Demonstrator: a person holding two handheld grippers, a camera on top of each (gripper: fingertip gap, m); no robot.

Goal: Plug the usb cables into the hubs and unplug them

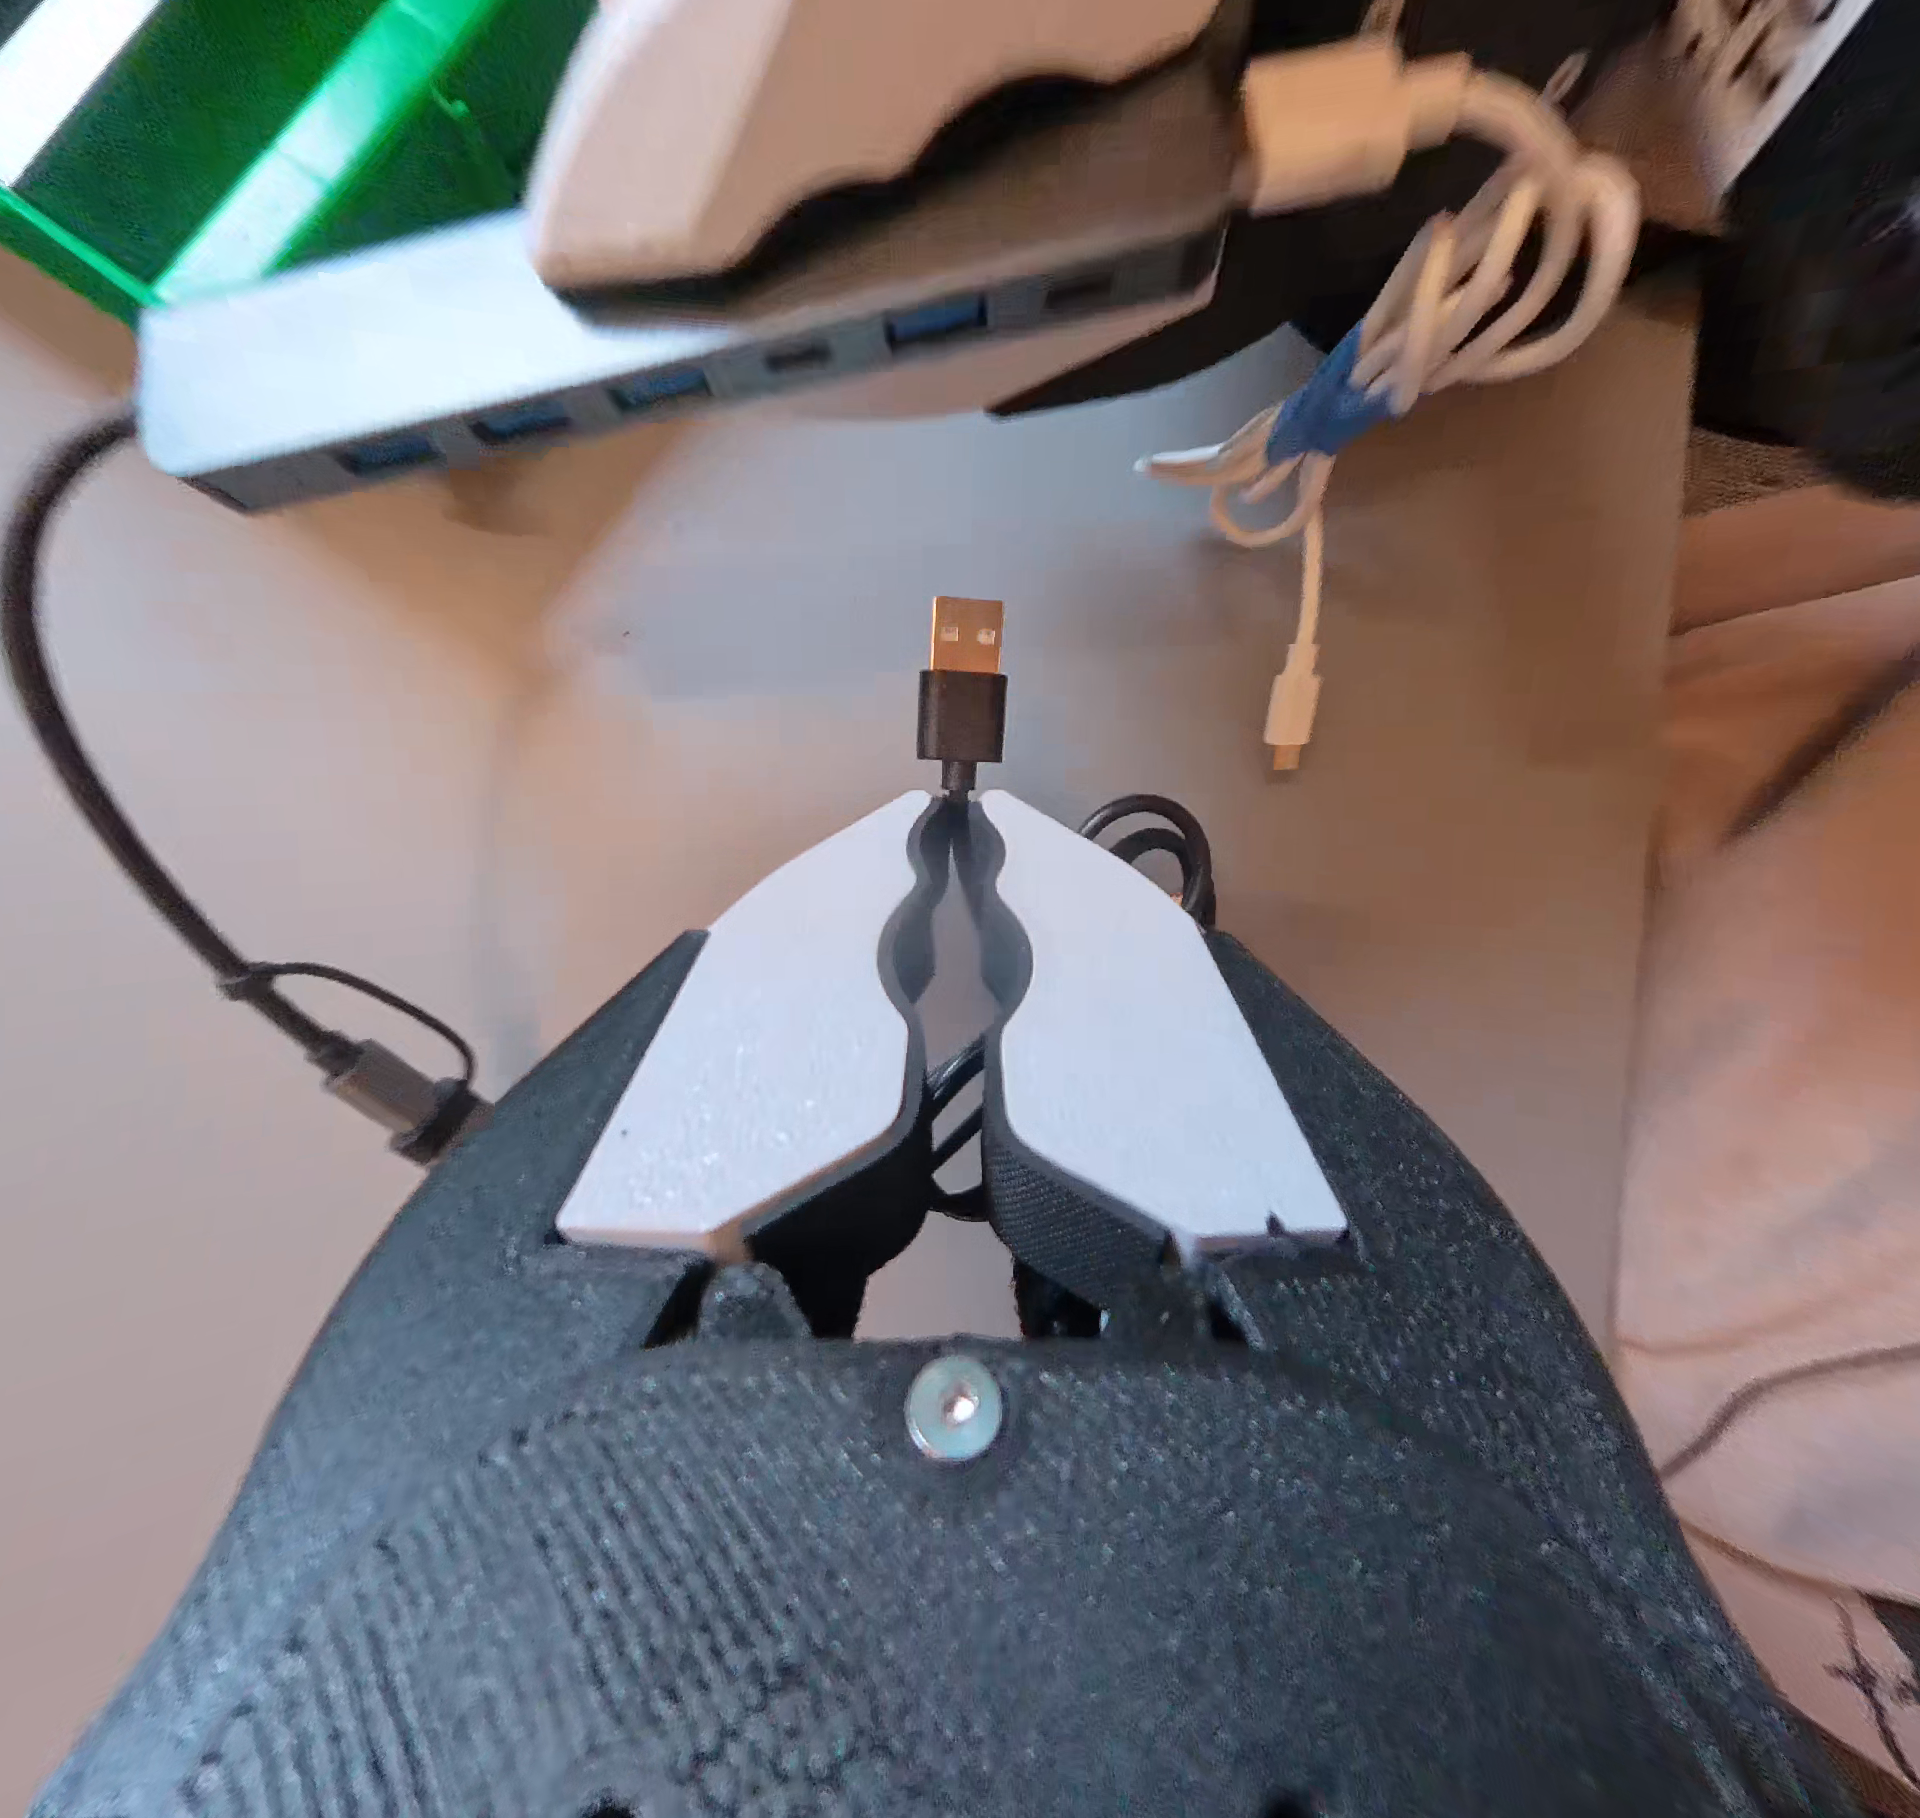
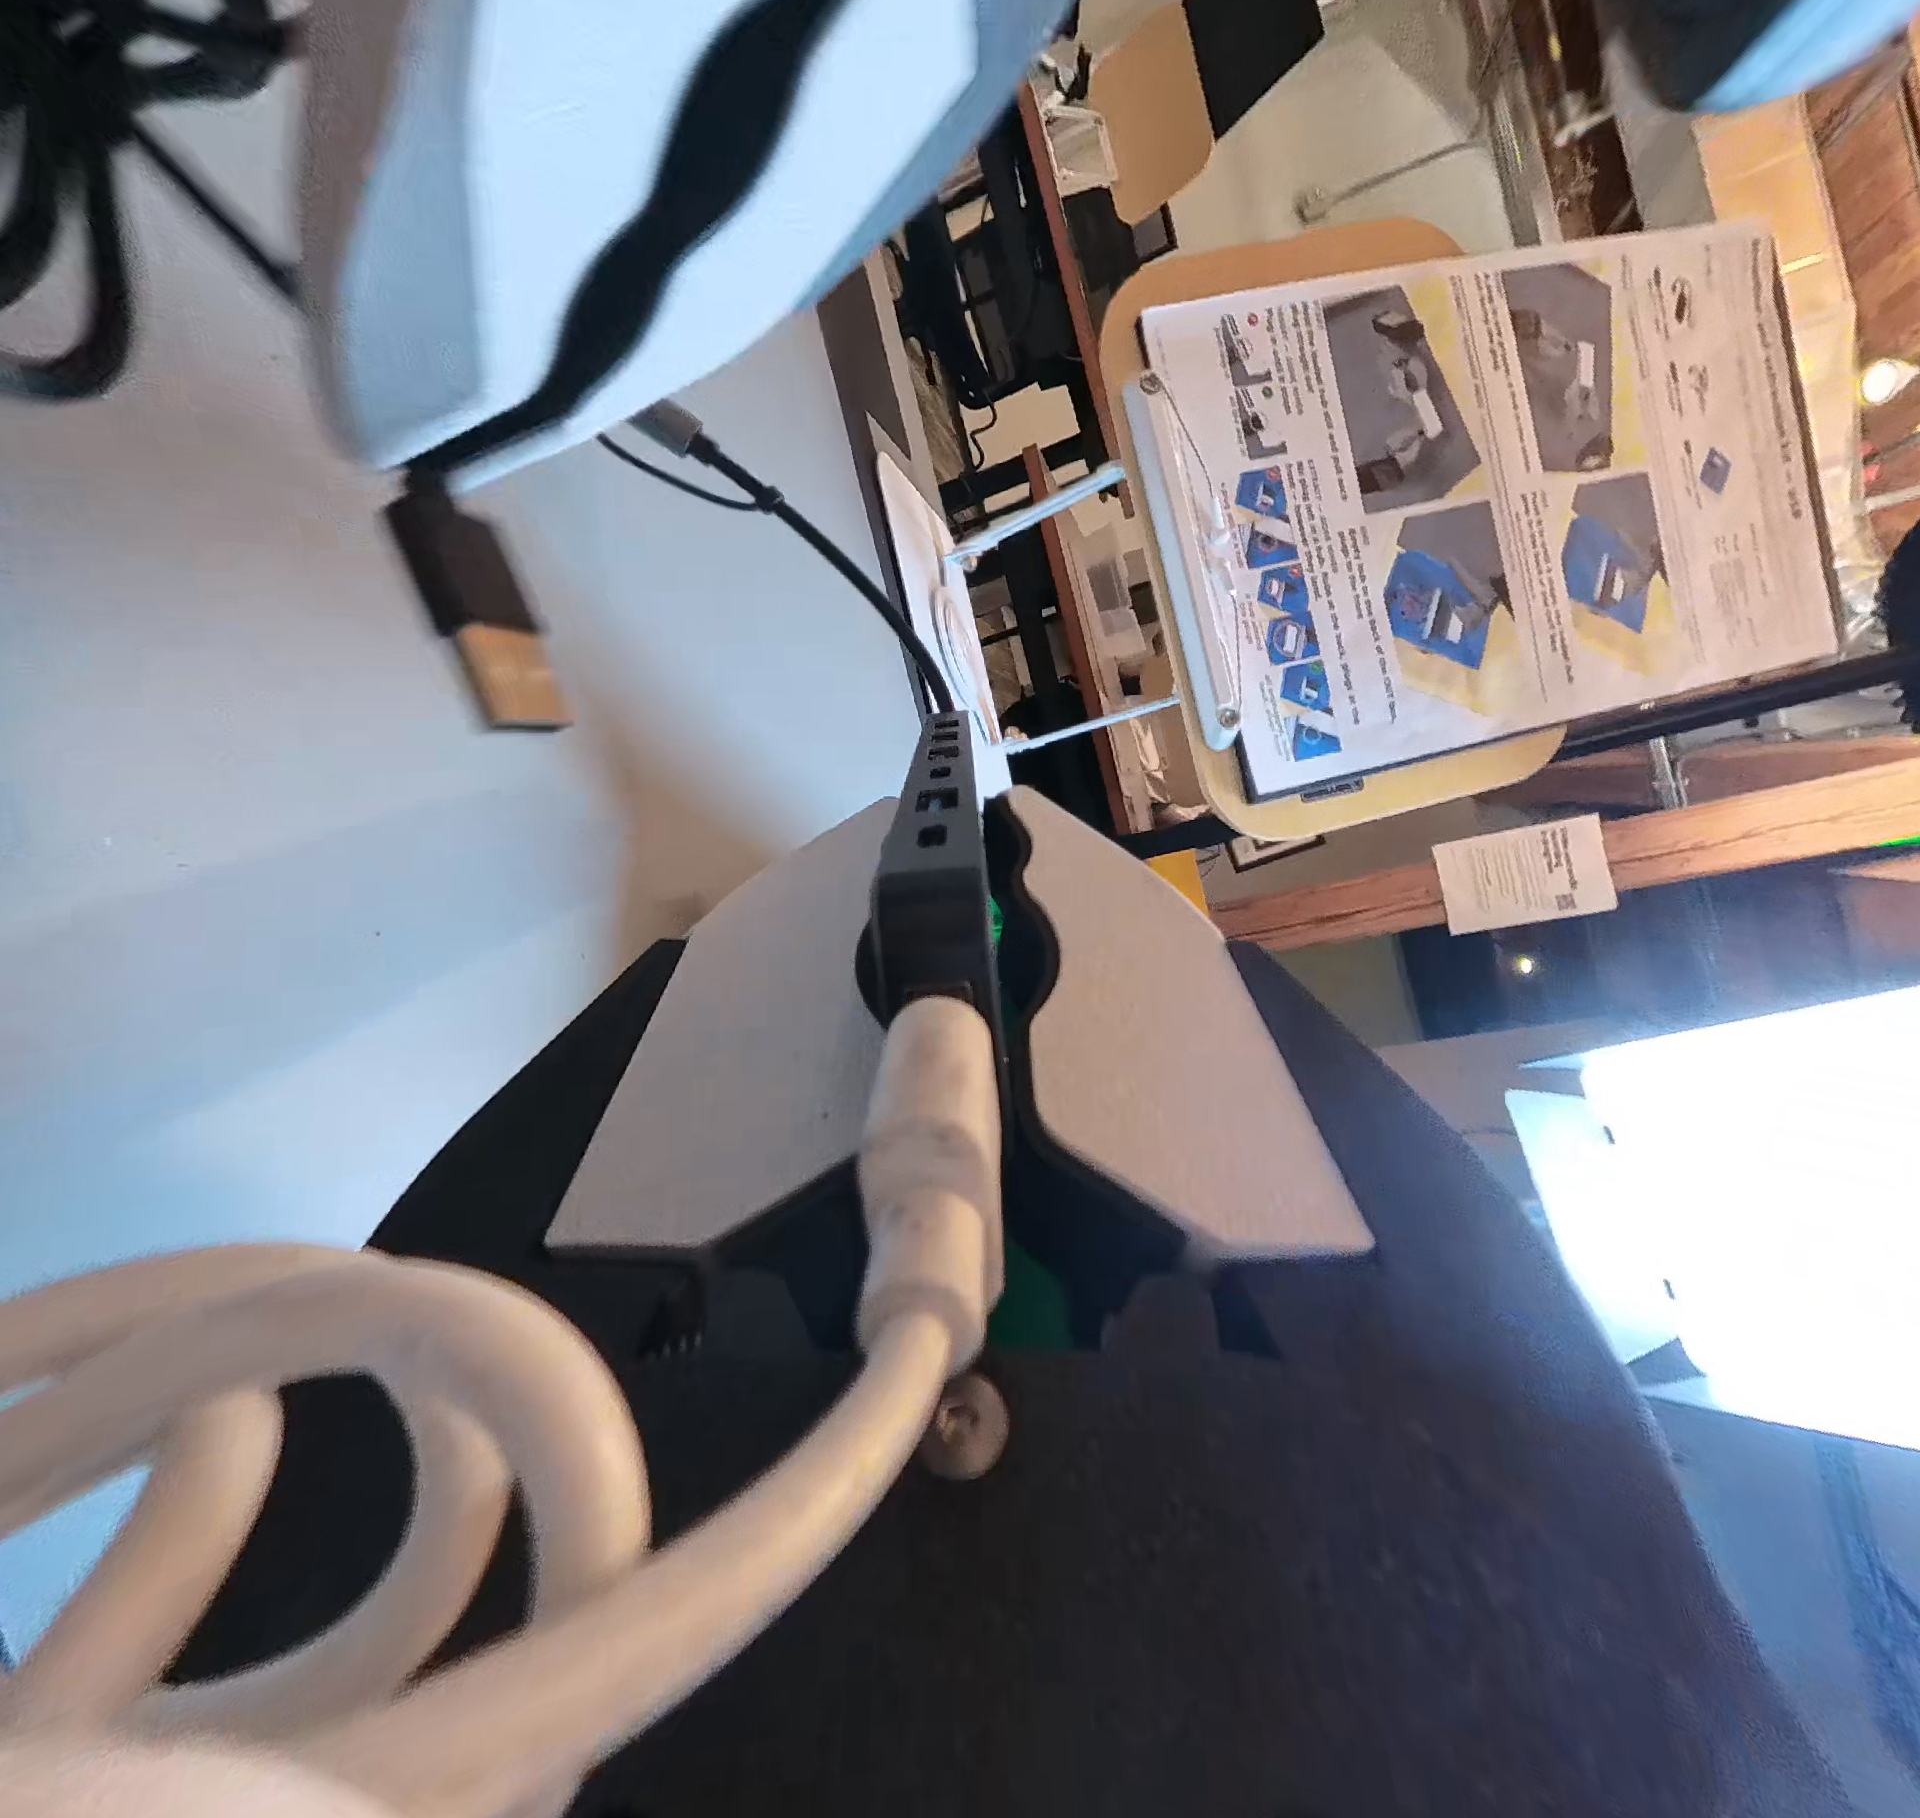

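The left hand-held gripper (image 1: pixel 956 800) pinches the black USB cable (image 1: pixel 961 703), plug pointing toward the grey hub (image 1: pixel 436 360) clamped in the right hand-held gripper (image 2: pixel 987 812).

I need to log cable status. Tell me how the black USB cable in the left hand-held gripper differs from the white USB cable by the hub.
The black USB cable is unplugged, its gold metal tip bare; the white USB cable has its plug seated in the end of the grey multi-port hub.

The left hand-held gripper pinches the black cable just behind its plug; the white cable dangles in bundled loops, ungripped.

Both have rectangular USB plugs.
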